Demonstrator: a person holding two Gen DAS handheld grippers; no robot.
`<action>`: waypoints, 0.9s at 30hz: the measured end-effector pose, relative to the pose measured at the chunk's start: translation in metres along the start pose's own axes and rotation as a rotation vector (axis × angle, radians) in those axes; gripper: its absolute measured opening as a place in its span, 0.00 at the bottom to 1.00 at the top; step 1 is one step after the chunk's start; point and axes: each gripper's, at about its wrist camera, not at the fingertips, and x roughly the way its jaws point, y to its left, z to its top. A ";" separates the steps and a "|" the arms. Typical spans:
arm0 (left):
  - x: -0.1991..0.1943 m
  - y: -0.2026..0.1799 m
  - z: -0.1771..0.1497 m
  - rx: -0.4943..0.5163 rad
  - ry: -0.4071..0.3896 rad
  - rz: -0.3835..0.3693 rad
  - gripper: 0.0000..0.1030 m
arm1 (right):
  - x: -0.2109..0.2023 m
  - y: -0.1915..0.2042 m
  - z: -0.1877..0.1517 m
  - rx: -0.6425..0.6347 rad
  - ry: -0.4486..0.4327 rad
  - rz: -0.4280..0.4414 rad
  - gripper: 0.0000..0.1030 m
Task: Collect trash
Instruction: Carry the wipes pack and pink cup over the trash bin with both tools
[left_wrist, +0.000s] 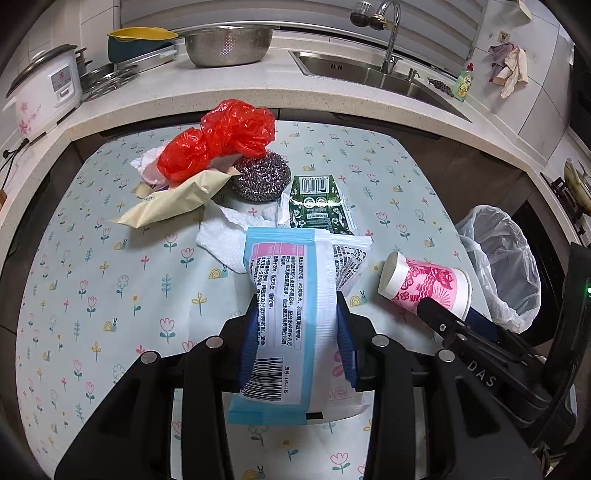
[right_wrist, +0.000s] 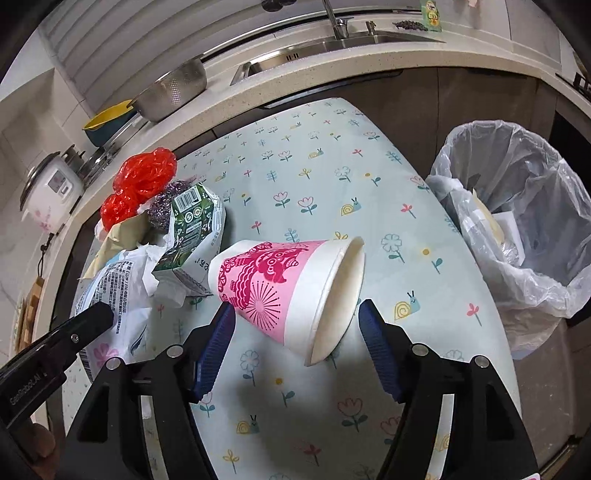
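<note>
Some rubbish already sits in the lined bin (right_wrist: 517, 221) at right; left gripper (left_wrist: 295, 325) clamps the wipes packet (left_wrist: 291, 295); right gripper (right_wrist: 297, 317), fingers wide, straddles the toppled cup (right_wrist: 284, 288); a pile (left_wrist: 221, 166) at upper left of the table (left_wrist: 92, 277) remains.

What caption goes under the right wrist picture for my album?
Open right gripper straddles a tipped pink paper cup on the flowery tablecloth, lined bin beside.
</note>
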 end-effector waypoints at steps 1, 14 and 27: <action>0.001 0.000 0.000 -0.001 0.003 0.000 0.35 | 0.003 -0.003 0.000 0.014 0.008 0.008 0.65; 0.000 -0.004 -0.002 0.001 0.001 0.001 0.35 | -0.009 0.003 -0.002 -0.030 -0.027 0.032 0.20; -0.017 -0.034 0.006 0.053 -0.040 -0.014 0.35 | -0.055 0.005 0.006 -0.096 -0.123 0.018 0.03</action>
